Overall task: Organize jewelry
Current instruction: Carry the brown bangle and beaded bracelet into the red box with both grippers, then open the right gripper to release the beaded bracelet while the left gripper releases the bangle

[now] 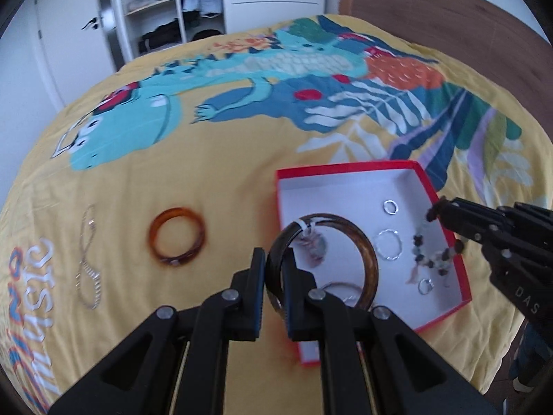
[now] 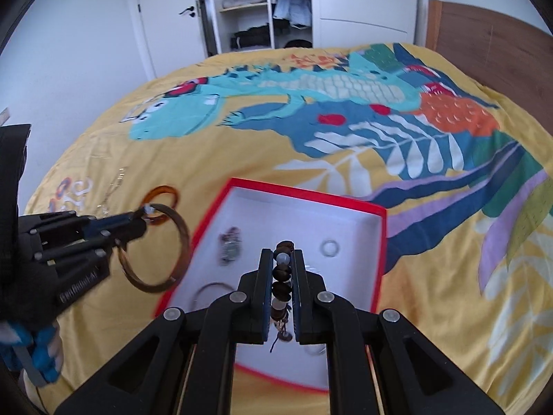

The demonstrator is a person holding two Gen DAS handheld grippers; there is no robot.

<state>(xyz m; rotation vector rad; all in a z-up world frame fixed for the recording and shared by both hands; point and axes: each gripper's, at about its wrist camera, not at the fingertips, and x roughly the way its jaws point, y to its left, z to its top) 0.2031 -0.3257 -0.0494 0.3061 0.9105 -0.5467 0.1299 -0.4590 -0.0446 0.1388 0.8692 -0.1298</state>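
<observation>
red-rimmed box (image 1: 350, 168) lies on yellow dinosaur bedspread (image 1: 214, 159). "das" printed on right gripper (image 2: 282, 269), clamped on bead bracelet (image 2: 281, 273) over box. left gripper (image 1: 274, 269) pinches brown bangle (image 1: 366, 252) at box's left edge; amber bangle (image 1: 178, 237) farther left.

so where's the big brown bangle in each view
Left wrist: brown bangle at lower centre, clamped in the left gripper, over the red box.
Right wrist: brown bangle at left, hanging from the left gripper, left of the box.
Shared landmark: the red box.
</observation>
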